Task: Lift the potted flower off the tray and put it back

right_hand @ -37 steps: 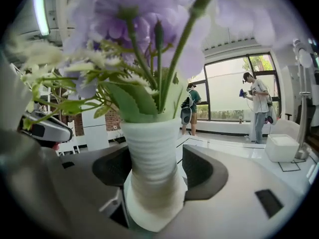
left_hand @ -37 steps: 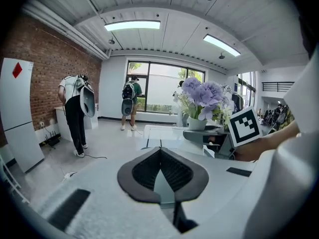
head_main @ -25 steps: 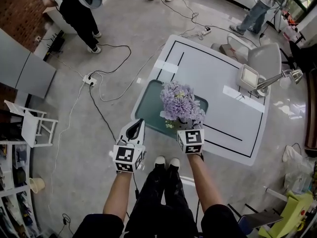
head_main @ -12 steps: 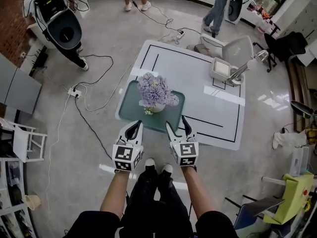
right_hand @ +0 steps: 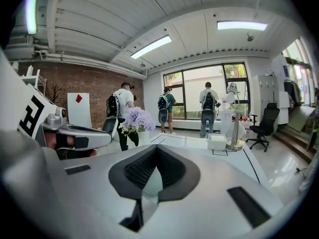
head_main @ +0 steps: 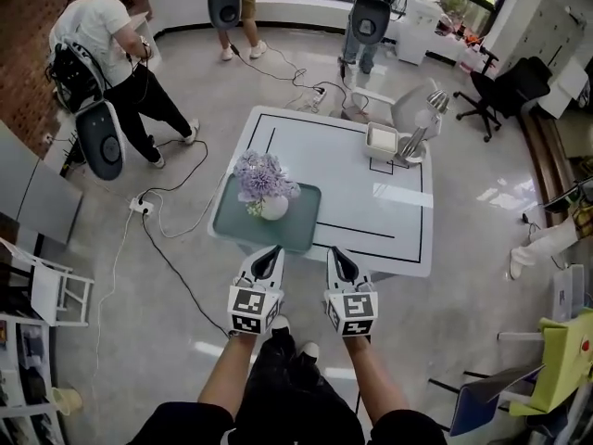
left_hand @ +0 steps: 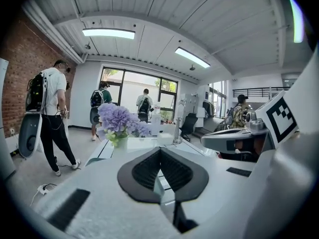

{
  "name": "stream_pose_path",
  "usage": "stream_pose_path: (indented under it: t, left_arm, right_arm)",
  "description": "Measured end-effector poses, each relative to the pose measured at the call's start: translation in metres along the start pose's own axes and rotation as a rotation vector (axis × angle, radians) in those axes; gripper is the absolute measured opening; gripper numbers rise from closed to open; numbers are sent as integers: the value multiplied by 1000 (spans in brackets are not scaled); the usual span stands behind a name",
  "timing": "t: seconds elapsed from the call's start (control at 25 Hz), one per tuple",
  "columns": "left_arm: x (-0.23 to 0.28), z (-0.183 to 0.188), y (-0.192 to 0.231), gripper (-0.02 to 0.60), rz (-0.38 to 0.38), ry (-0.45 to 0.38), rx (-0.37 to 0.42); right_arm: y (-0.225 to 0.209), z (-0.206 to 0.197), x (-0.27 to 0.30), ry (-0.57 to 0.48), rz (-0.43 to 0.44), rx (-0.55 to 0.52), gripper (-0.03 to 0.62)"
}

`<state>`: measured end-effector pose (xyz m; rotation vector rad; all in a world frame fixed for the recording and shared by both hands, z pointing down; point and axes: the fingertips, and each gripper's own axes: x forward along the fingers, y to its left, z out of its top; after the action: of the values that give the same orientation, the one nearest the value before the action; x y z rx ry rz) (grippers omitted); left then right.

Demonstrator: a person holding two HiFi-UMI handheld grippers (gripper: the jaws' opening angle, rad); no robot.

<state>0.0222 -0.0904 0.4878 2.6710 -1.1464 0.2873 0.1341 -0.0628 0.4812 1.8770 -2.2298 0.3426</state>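
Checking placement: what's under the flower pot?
The green tray, itself on the white table. The pot stands near the tray's middle; the patch directly beneath it is covered.

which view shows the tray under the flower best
Head view: it looks down on the whole green tray, the potted flower standing on it. The left gripper view catches only a sliver of its edge; the right gripper view shows the flower, no tray.

No words or numbers are readable; only square marker patterns stand on the left tool (head_main: 273, 252) and right tool (head_main: 334, 252), and a red diamond (right_hand: 78, 98) on a white board (right_hand: 79, 112).
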Motion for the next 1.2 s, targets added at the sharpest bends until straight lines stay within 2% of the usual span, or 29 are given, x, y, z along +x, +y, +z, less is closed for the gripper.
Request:
stream_pose_path:
  t: [0.2, 0.4, 1.2]
  left_arm:
    - [-10, 12, -40, 5, -18, -25, 35]
    - [-32, 5, -70, 5, -25, -19, 44]
    - [-58, 17, -92, 5, -15, -53, 65]
  right_arm:
    - [1, -9, -34, 16, 2, 2, 6]
    - [4, -25, -67, 25, 7, 11, 6]
    - [10, -5, -99, -25, 3, 12, 6]
